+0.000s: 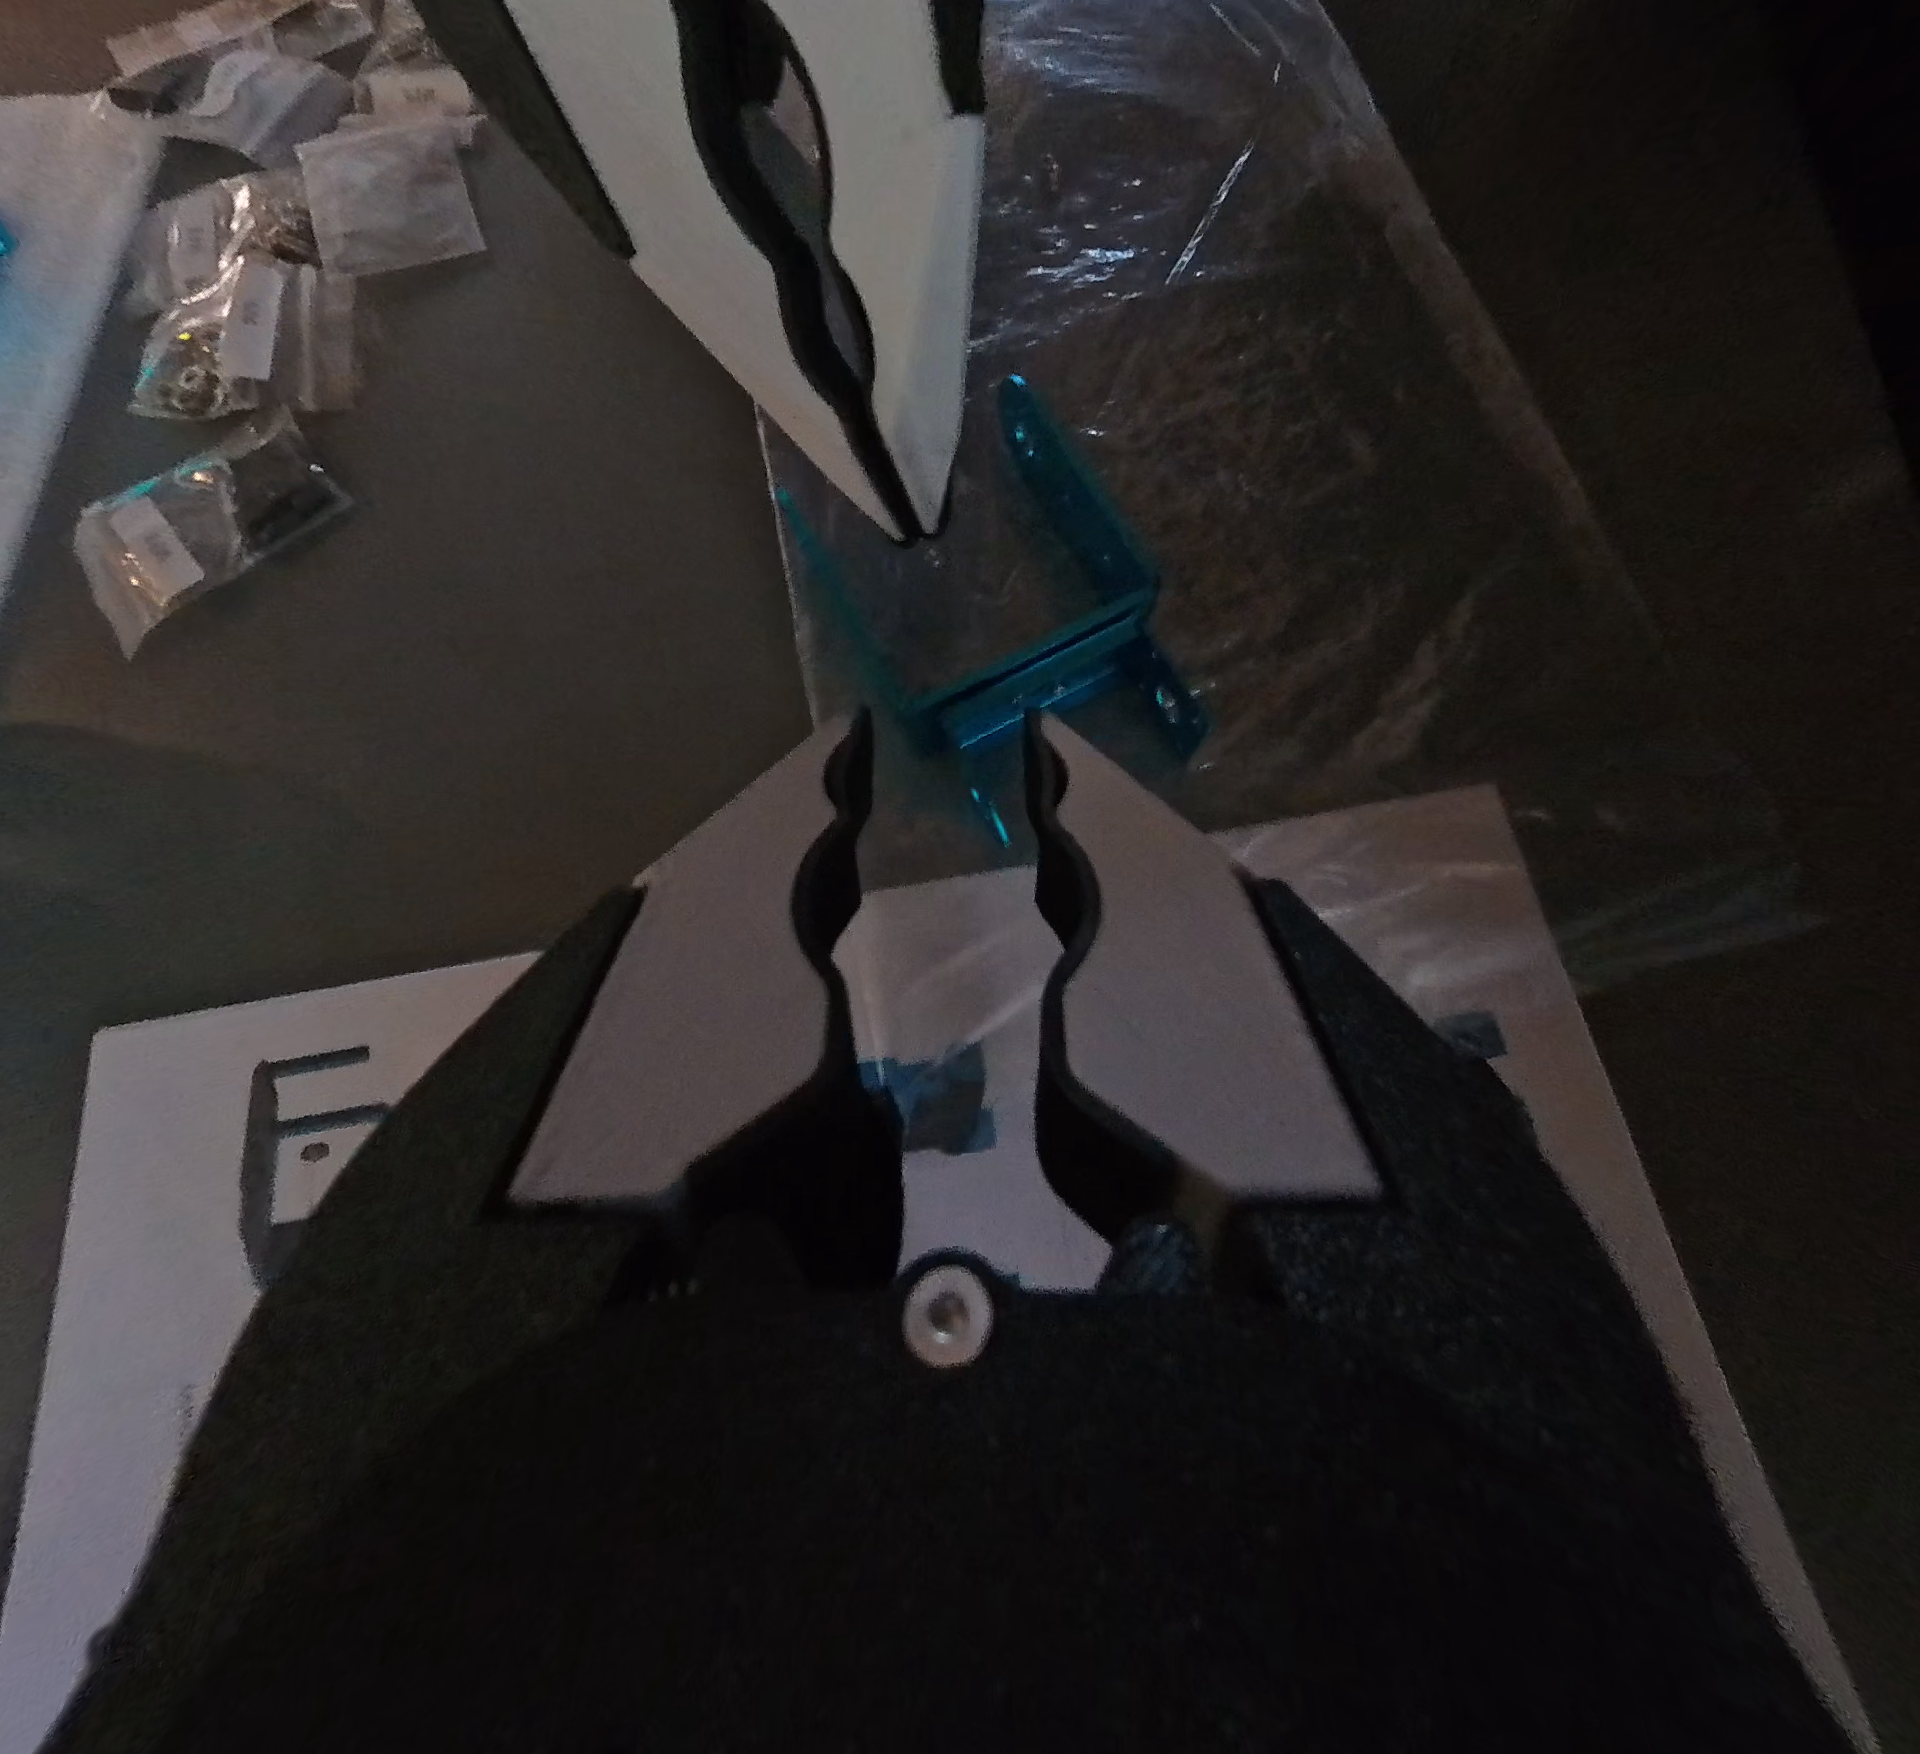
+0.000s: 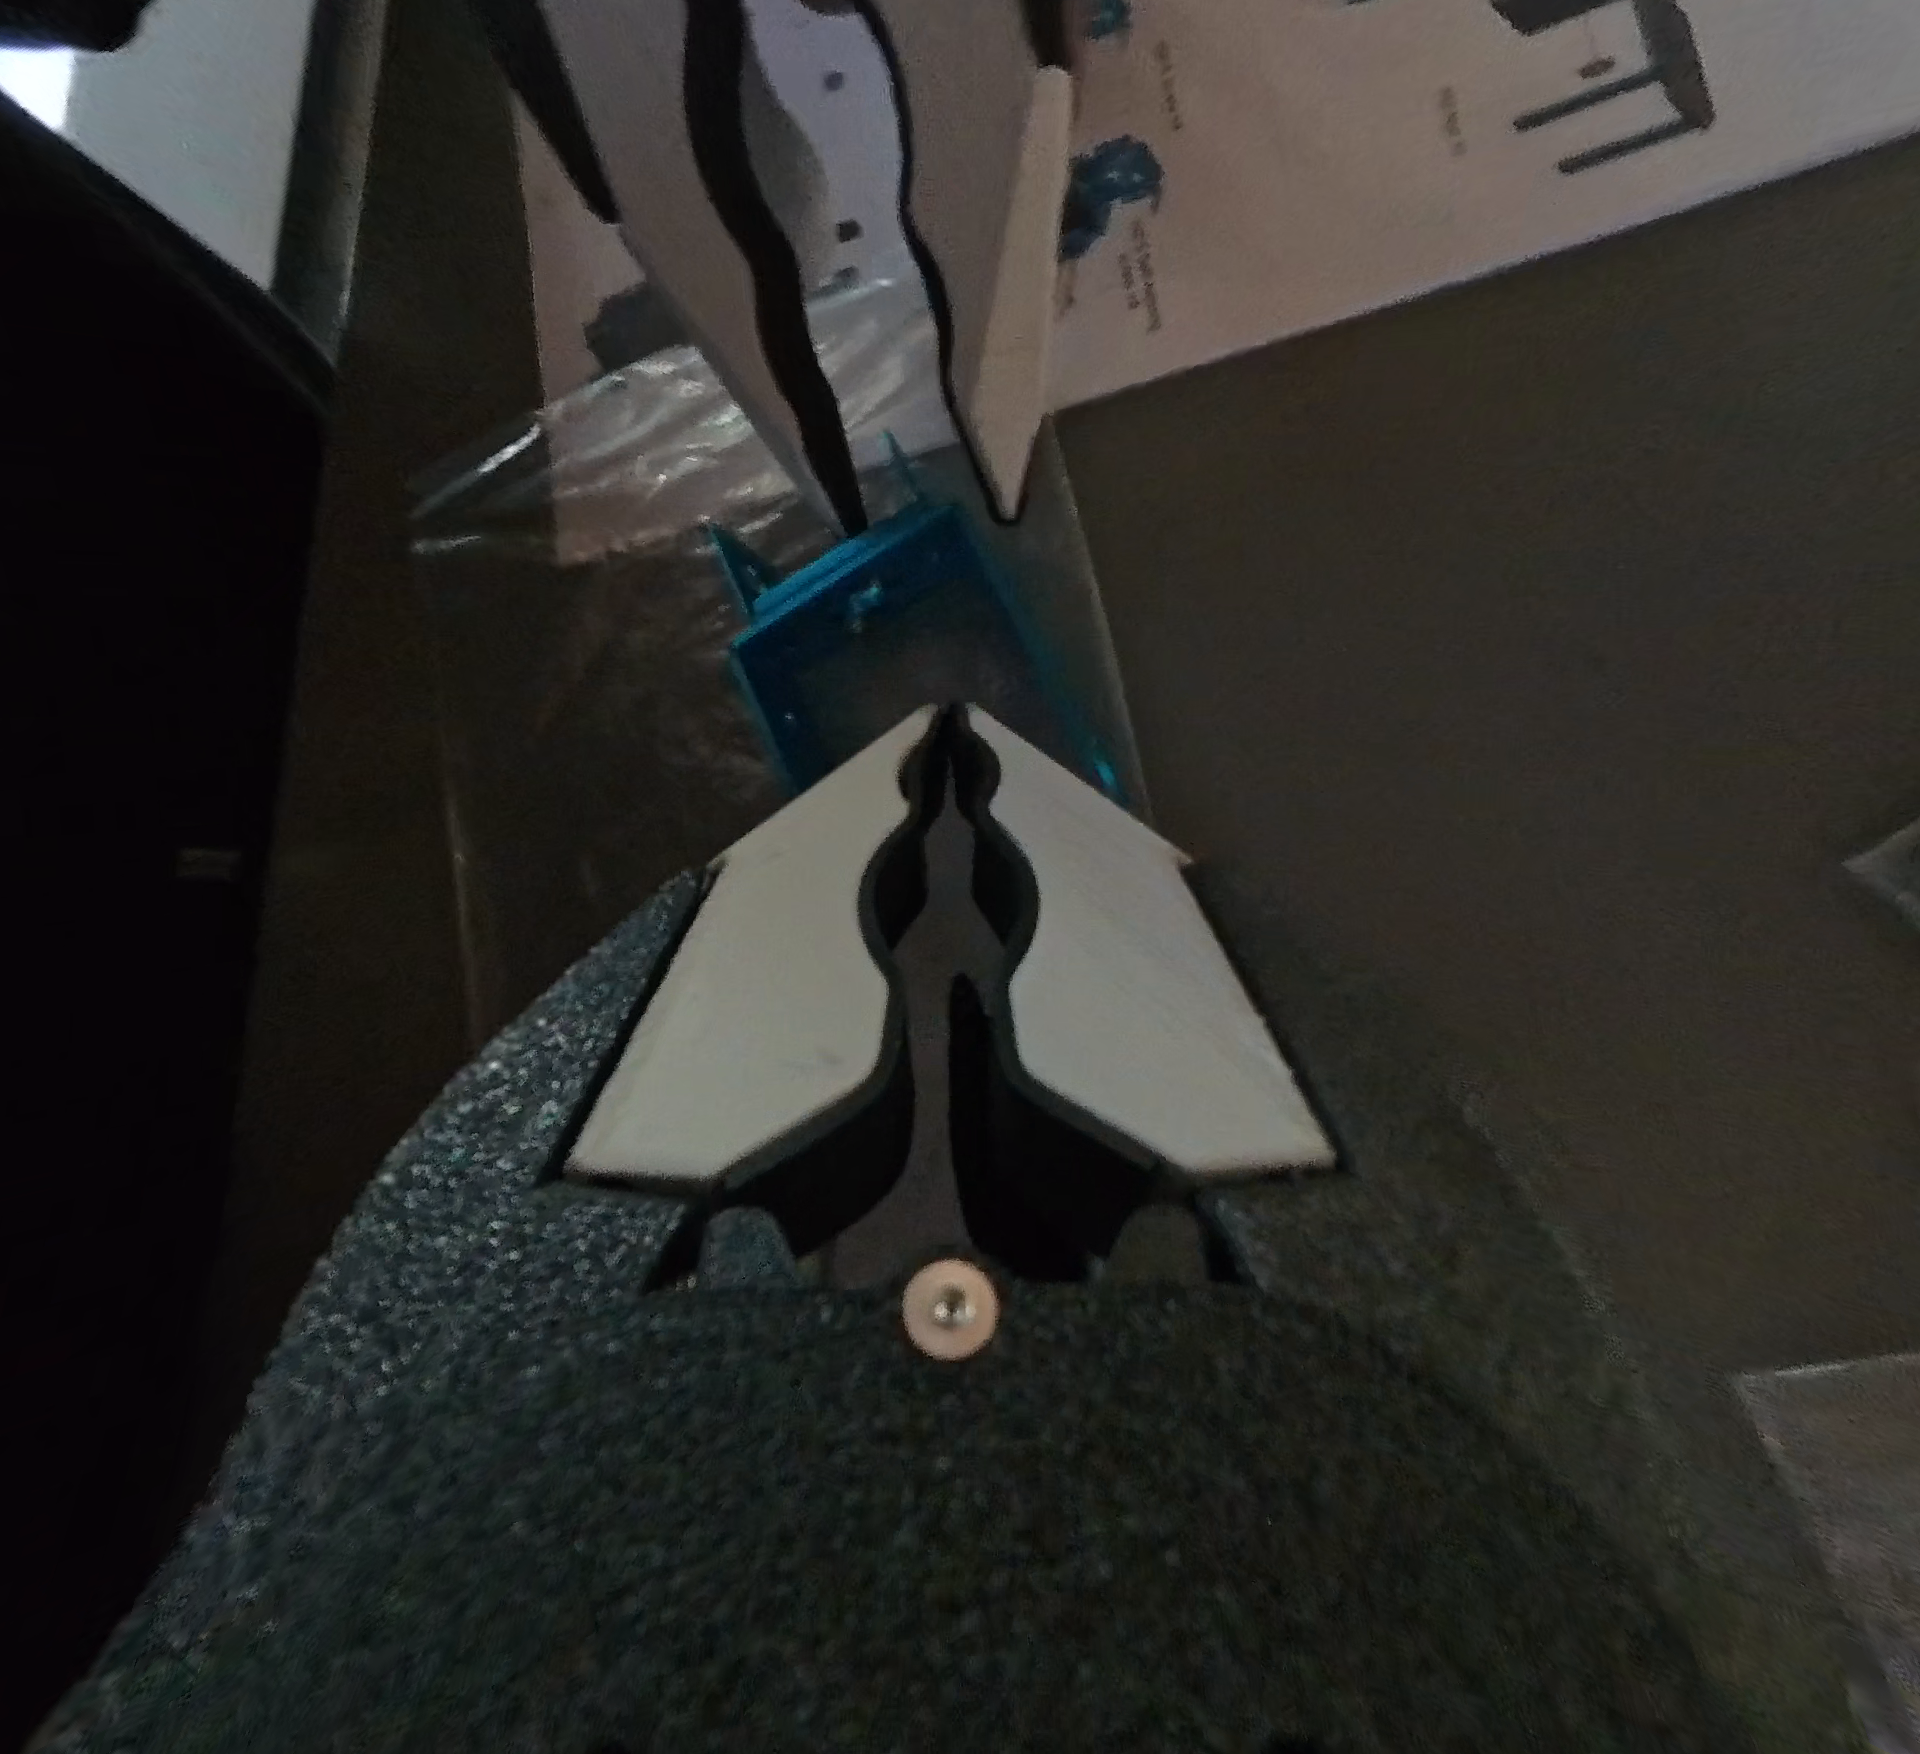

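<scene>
While your left gripper (image 1: 940, 728) stands spread just short of the blue metal bracket (image 1: 1049, 676), your right gripper (image 1: 920, 532) faces it from the far side, fingers pressed together and holding nothing you can see. The bracket lies on a clear plastic bag (image 1: 1247, 302) on the dark table (image 1: 468, 644), its crossbar running across your left fingers and its two long arms reaching away toward the right gripper. A white instruction sheet (image 2: 1455, 146) with printed diagrams and small text lies beside the bag. Small clear packets (image 1: 229, 333) of hardware, with white labels, sit well apart at the left.
</scene>
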Available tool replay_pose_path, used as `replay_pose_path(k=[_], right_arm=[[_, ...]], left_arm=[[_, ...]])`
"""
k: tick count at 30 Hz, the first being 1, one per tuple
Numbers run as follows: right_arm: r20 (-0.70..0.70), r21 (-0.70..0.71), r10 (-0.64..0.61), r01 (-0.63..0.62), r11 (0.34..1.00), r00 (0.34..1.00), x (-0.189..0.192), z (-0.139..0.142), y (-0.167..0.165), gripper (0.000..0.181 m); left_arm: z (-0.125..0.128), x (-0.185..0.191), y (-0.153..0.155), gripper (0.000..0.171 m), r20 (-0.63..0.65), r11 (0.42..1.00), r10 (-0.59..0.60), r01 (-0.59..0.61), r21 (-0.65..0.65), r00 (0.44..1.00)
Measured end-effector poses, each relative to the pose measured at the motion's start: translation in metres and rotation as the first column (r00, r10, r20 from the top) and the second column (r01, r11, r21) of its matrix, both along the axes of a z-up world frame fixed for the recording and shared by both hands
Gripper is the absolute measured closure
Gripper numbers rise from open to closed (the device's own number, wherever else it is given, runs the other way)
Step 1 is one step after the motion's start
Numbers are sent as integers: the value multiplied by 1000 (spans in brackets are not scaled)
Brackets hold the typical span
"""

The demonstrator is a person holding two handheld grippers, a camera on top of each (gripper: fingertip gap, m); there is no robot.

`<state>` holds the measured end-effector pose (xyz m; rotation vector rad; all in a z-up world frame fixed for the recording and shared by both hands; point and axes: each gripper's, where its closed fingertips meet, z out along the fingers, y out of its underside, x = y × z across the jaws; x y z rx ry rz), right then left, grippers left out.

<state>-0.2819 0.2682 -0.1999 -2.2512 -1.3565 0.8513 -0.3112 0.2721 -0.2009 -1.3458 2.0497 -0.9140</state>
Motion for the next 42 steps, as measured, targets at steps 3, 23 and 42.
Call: replay_pose_path(k=[3,23,42], right_arm=[[55,61,-53,50,997,997,12,-4,3,181],[318,159,166,-225,961,933,3,-18,-3,177],[335,138,201,-260,956,920,4,-14,-4,173]], left_arm=[[-2,1,-1,143,4,1000,-4,4,19,1000],[-5,1,-3,144,-11,1000,-6,6,2,1000],[-6,1,-4,144,-15,1000,-11,11,5,1000]])
